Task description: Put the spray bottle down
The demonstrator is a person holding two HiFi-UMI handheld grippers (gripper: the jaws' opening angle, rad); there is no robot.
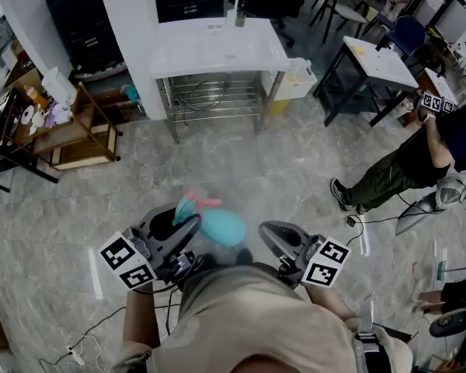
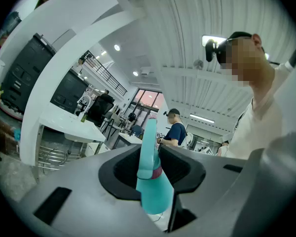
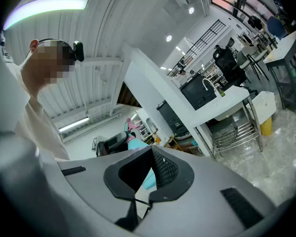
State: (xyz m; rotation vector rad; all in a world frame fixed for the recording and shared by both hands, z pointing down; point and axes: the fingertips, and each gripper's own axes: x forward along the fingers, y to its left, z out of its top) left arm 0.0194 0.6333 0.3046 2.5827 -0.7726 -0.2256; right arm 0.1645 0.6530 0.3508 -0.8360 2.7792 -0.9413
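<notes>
Here we are with the left tool clamped on the spray bottle. In the left gripper view its two jaws press on the teal neck right at the pink band, and the wider body swells out below them. From the head view we see the bottle up in the air, close in front of our chest and above the grey floor. It is a bit blurred, with its pink trigger poking away from us and its teal body lying between the two tools. The right tool hangs just beside the bottle, not touching it as far as we can tell. In its own view the jaws stand a little apart with nothing between them, and only a sliver of teal shows through the gap, well beyond. Each tool's marker cube sits near our arms. Ahead of us stands a white desk with a tap, with a wooden rack off to the left. Over on the right, another person stands near a second white desk.
</notes>
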